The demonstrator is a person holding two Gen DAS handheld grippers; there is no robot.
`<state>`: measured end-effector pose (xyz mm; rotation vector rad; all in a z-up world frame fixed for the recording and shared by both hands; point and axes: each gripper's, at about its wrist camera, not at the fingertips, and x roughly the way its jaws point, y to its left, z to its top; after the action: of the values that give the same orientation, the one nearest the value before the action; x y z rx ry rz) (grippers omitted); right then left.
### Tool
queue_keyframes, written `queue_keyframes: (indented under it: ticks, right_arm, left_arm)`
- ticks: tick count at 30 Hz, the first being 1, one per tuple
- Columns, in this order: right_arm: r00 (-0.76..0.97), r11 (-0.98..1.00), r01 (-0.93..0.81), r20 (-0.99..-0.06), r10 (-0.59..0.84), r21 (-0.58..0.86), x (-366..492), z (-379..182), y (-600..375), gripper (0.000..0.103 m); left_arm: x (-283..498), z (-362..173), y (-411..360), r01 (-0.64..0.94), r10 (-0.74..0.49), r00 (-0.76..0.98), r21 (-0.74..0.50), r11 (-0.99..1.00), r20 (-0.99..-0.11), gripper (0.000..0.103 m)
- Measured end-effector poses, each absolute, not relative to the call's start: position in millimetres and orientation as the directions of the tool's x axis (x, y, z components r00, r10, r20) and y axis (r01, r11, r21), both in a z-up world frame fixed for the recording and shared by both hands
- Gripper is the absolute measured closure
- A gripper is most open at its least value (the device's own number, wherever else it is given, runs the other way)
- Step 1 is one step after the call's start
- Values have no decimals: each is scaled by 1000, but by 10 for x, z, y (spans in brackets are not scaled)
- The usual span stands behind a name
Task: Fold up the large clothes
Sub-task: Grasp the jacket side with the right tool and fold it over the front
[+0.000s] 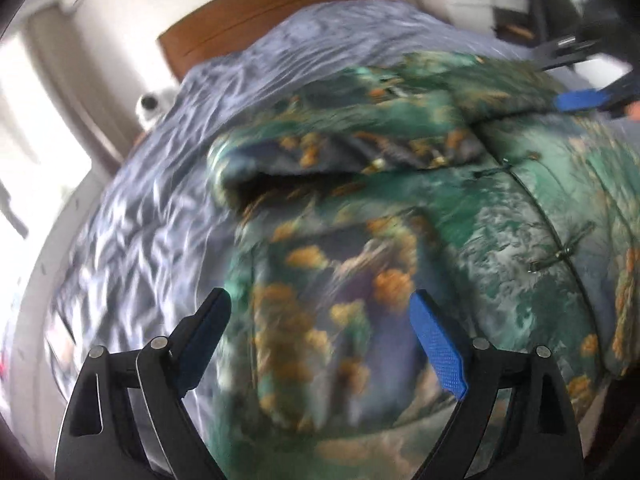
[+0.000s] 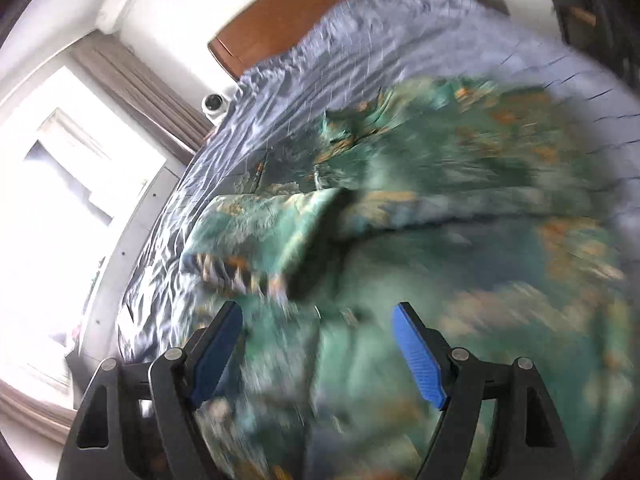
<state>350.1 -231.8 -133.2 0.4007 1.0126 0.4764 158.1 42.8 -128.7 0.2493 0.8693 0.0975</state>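
Note:
A large green garment (image 1: 400,208) with an orange and purple print lies spread on the bed, with a sleeve folded across its upper part. My left gripper (image 1: 320,312) is open and empty just above the garment's near part. The right gripper (image 1: 588,96) shows at the far right of the left wrist view, its blue pad over the garment's far edge. In the right wrist view the garment (image 2: 440,240) is blurred by motion, and my right gripper (image 2: 318,320) is open and empty above it.
A wrinkled blue-grey bedspread (image 1: 160,200) covers the bed. A brown wooden headboard (image 1: 260,12) stands at the back. A small white camera (image 2: 214,106) sits by the bed's left side. A bright window (image 2: 60,200) with curtains is at left. Shelving (image 1: 472,0) stands at the back right.

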Motion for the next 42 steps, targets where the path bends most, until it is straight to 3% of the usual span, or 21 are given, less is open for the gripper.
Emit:
queue_keyframes:
  ticks: [6,8,9,10,11,13,16,19,25,30,32,34,35,39,42]
  right_arm:
    - [320,797,-158,-733,600,583,4219,-1822,-1700,24]
    - [300,821,-160,-765,570,549,4280,-1944,-1535,30]
    - [283,820,-168,-771,571,547,4293,-1997,-1467,42]
    - [271,831,-173,-785,557,529,4296,-2033,-1397,69]
    - [272,851,-180,-807,524,493,4290,-2033,-1347,84]
    - [347,873,-216,-801,487,437,4249,-1822,-1317,90]
    - [520,900,-297,-737,433,319,4295,-1328,-1334,91]
    - [567,920,-283,-726,388,270,4634,-1135,-1383,91]
    - [536,951,-267,-797,279,154,5179,-1479,-1242,91]
    - [476,959,-185,-834,278,213,4979,-1781,-1496,91]
    - [483,958,-207,-831,276,198,4960,-1802,-1503,86]
    - [466,960,-203,-843,267,192,5031,-1818,-1522,67]
    - [455,958,-199,-846,277,206,5054,-1800,-1552,62]
    - [570,965,-237,-789,232,112,4938,-1483,-1576,60]
    - [594,932,-340,-740,315,124,4855,-1320,-1458,60]
  left_arm:
    - [1478,-1373,690,-56,171,615,175,983,-769,11]
    - [1506,-1418,728,-63,160,607,154,986,-779,11]
    - [1512,-1441,744,-65,154,600,143,988,-785,11]
    - [1522,-1456,757,-68,150,594,136,988,-790,11]
    - [1535,-1458,776,-69,148,592,133,989,-792,11]
    - [1525,-1411,801,-73,141,603,122,990,-785,12]
    - [1532,-1331,825,-67,110,620,88,994,-777,12]
    - [1583,-1266,814,-60,87,631,64,996,-771,12]
    - [1701,-1221,885,-67,73,614,40,997,-786,12]
    - [1873,-1096,1098,-68,32,612,-12,998,-791,11]
    - [2081,-1043,1154,-51,15,606,-21,998,-795,11]
    - [2329,-971,1196,-39,9,597,-18,999,-802,11]
    - [2507,-913,1254,-46,4,593,-28,999,-805,11]
    - [3125,-795,1425,-67,-77,591,-143,987,-803,10]
    - [3609,-858,1367,-71,-53,595,-118,990,-802,13]
